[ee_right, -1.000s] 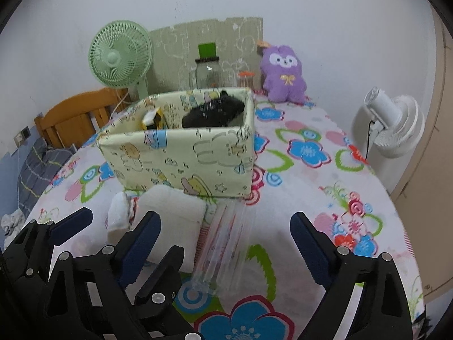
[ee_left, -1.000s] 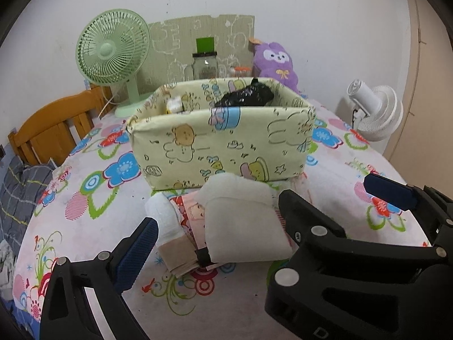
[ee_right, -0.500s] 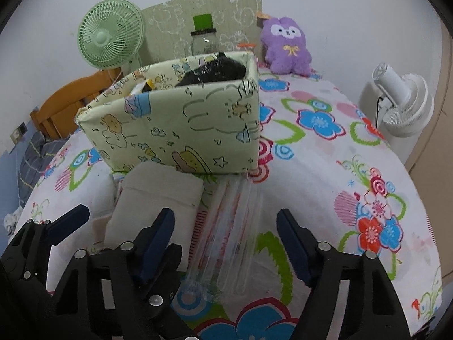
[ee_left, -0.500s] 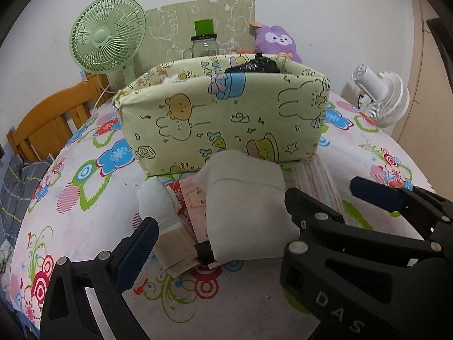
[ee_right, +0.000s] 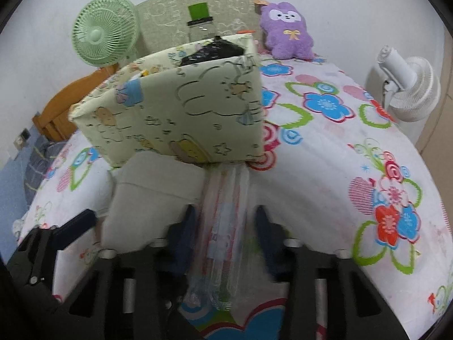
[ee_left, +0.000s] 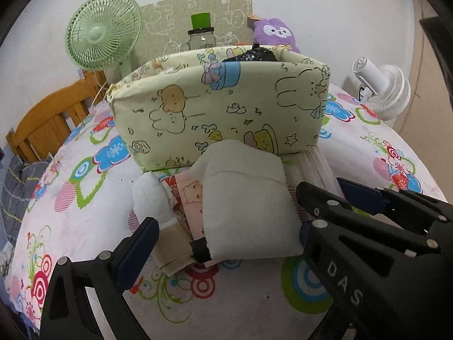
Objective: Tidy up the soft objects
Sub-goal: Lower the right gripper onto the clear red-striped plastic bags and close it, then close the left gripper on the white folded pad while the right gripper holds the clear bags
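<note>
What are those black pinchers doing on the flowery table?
A person is tidying soft things. The right gripper has just been closing around a clear plastic packet lying before the yellow cloth box. The left gripper waits open around a folded white cloth and socks.

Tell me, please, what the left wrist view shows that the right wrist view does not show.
Only the left wrist view: the pink printed cloth and the rolled beige piece beside the white pad, between the open left gripper jaws.
Only the right wrist view: the right gripper, its jaws just closing around the clear packet.
Both: fabric bin, green fan, purple plush.
</note>
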